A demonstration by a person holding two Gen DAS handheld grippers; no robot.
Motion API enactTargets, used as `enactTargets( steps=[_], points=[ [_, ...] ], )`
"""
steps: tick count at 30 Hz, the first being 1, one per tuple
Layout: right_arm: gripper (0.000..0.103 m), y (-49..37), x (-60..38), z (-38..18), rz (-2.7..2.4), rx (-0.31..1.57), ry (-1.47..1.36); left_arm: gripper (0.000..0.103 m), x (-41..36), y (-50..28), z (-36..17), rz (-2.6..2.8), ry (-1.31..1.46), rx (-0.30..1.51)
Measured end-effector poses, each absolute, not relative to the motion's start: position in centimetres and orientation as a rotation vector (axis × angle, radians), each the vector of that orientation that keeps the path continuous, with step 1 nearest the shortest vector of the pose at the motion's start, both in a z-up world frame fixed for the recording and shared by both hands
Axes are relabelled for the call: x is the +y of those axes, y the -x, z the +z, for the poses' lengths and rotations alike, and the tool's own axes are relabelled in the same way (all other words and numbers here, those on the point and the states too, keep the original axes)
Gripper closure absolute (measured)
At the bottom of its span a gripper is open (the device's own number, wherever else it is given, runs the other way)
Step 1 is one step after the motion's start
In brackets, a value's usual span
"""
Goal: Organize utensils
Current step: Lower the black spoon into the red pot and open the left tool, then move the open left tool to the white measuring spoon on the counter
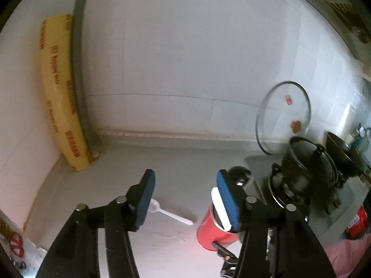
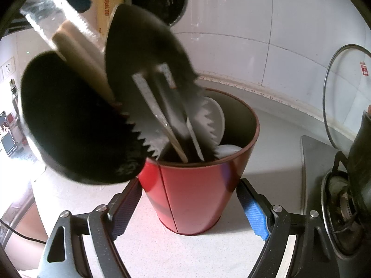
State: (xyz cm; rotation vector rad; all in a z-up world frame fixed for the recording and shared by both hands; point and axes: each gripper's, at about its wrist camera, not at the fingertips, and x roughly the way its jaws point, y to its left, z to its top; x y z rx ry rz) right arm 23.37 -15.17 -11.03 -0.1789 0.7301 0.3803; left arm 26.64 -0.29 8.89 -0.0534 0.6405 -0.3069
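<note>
Red holder between right tongs.

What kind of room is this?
Most likely a home kitchen. A black pot sits on a gas stove beside a tiled wall, a glass lid leans against the tiles, and a red cup on the counter holds utensils.

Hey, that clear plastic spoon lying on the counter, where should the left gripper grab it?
Grip the clear plastic spoon at mid-handle, coming straight down with the open left gripper. It lies flat on the counter, its bowl half hidden behind the left finger, so the slim handle, crossed by the fingers, is probably easiest.
</note>
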Motion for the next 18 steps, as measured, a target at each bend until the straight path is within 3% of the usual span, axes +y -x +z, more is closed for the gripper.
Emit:
enactTargets(
  steps=[8, 12, 18],
  points=[
    [0.017, -23.4, -15.9, -11.2, 0.379, 0.730, 0.176, 0.038, 3.8, -27.4, 7.6, -0.151, 0.164, 0.696],
    [0.017, -23.5, -16.0, -11.2, 0.379, 0.733, 0.176, 0.025, 6.3, -27.8, 6.5, -0.050, 0.229, 0.726],
    [0.017, -23.6, -16.2, -11.2, 0.373, 0.736, 0.174, 0.015, 10.2, -28.2, 3.9, 0.087, 0.349, 0.775]
  ],
)
